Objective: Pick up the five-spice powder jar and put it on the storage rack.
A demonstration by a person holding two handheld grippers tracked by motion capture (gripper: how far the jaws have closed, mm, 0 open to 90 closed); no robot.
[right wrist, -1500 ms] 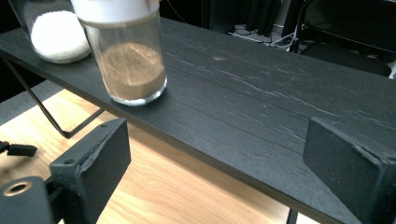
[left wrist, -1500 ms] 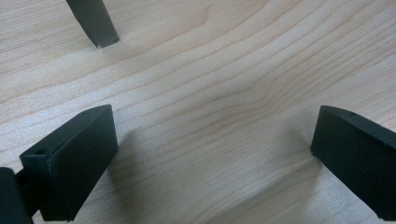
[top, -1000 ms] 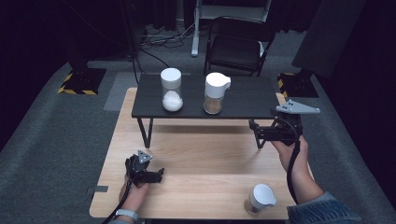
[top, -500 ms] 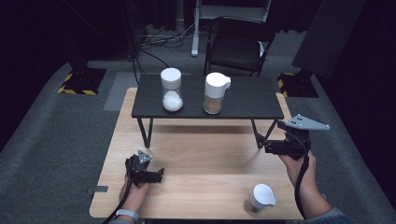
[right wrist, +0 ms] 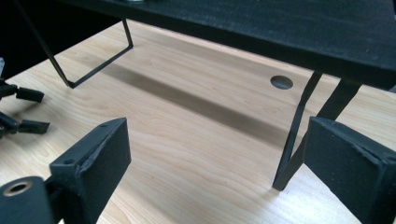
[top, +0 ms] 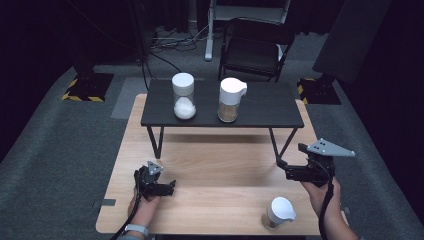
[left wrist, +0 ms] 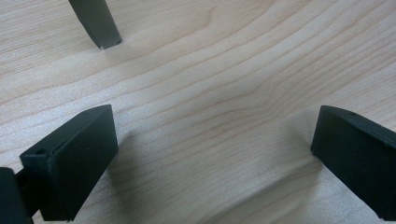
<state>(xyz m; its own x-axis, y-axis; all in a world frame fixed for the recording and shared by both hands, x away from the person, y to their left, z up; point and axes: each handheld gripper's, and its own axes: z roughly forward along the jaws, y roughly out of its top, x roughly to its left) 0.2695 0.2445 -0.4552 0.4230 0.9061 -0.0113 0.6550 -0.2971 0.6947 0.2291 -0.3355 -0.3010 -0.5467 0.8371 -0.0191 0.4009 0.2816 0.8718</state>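
Right gripper [top: 283, 168] is held at the right of the high view, jaws spread wide and empty, just beside the right legs of the black shelf [top: 265, 107]. The nearest thing to it, a lidded jar [top: 278, 213], stands at the lower right of that view near the table [top: 220, 165] front edge, below the gripper. Left gripper [top: 170, 187] rests low on the wood at lower left, jaws likewise released, nothing between them.

Risks, as judged:
- A careless sideways approach could tip the jar or push it off the near edge.
- The jaws could catch the shelf leg [right wrist: 292, 140] and jolt the two jars standing on top.
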